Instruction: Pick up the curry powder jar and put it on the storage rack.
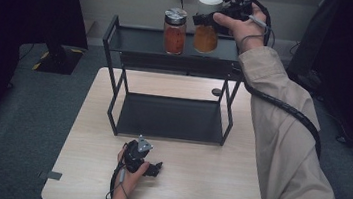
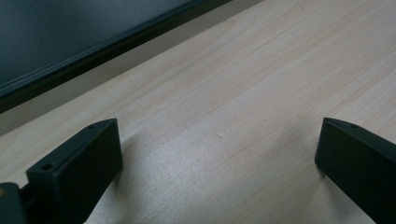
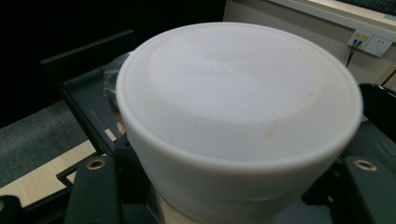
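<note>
My right tongs [image 1: 208,18]: closed around the white-lid jar [image 1: 207,23], with a jaw on each side of it, just under the lid.
White-lid jar: it has orange stuff inside and is up at the far right of the black shelf's [image 1: 135,42] top level. I cannot tell if it touches the shelf.
Silver-lid jar [image 1: 174,31]: it stands just left of my jar, on the same top level, with red stuff inside.
My left tongs [image 1: 155,169]: wide open, holding nothing, low over the bench [image 1: 205,183] at the near side.
Black shelf: it stands on the far part of the bench.
</note>
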Tool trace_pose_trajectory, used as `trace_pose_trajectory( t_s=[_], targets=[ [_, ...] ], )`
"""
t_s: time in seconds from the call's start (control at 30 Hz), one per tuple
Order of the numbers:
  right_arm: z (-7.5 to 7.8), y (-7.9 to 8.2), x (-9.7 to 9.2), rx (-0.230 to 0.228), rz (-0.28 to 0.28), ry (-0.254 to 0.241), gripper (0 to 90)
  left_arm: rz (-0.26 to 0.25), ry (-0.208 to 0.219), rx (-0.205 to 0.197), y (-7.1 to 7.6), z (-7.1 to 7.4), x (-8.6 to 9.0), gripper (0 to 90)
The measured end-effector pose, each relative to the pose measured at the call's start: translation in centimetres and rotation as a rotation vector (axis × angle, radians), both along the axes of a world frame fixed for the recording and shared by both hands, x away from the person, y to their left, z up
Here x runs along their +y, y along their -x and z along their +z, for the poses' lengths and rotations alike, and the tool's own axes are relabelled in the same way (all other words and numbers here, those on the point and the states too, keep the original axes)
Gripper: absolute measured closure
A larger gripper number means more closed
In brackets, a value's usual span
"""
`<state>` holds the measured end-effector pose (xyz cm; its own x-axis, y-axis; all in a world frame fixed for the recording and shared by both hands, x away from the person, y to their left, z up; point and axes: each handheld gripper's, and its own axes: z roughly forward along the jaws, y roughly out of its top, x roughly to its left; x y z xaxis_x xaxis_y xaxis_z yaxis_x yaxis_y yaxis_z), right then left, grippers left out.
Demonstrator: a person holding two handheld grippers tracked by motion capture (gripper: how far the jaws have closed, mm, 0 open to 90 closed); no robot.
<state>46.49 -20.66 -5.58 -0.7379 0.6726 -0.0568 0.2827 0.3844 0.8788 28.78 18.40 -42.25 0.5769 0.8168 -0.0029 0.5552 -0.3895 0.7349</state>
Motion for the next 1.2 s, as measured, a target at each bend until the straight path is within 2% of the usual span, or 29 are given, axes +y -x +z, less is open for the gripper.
trace_pose_trajectory(
  t_s=[0.27, 0.6, 0.83, 0.97, 1.07, 1.17, 1.2],
  targets=[
    [-1.4, -0.7, -0.2, 0.01, -0.058, -0.028, 35.2, 0.0, 0.0, 0.0, 0.0, 0.0, 0.0, 0.0],
    [-2.5, -0.8, -0.5, 0.009, -0.097, -0.057, 35.2, 0.0, 0.0, 0.0, 0.0, 0.0, 0.0, 0.0],
    [-2.6, -0.5, -0.2, -0.002, -0.103, -0.046, 35.0, 0.0, 0.0, 0.0, 0.0, 0.0, 0.0, 0.0],
    [-3.0, -0.1, -0.2, -0.01, -0.112, -0.061, 35.0, 0.0, 0.0, 0.0, 0.0, 0.0, 0.0, 0.0],
    [-2.9, 0.2, 0.1, -0.02, -0.118, -0.044, 34.3, 0.0, 0.0, 0.0, 0.0, 0.0, 0.0, 0.0],
    [-2.9, 0.2, 0.0, -0.019, -0.114, -0.041, 32.0, 0.0, 0.0, 0.0, 0.0, 0.0, 0.0, 0.0],
    [-2.8, 0.2, -0.1, -0.013, -0.108, -0.048, 24.2, 0.0, 0.0, 0.0, 0.0, 0.0, 0.0, 0.0]
  ],
)
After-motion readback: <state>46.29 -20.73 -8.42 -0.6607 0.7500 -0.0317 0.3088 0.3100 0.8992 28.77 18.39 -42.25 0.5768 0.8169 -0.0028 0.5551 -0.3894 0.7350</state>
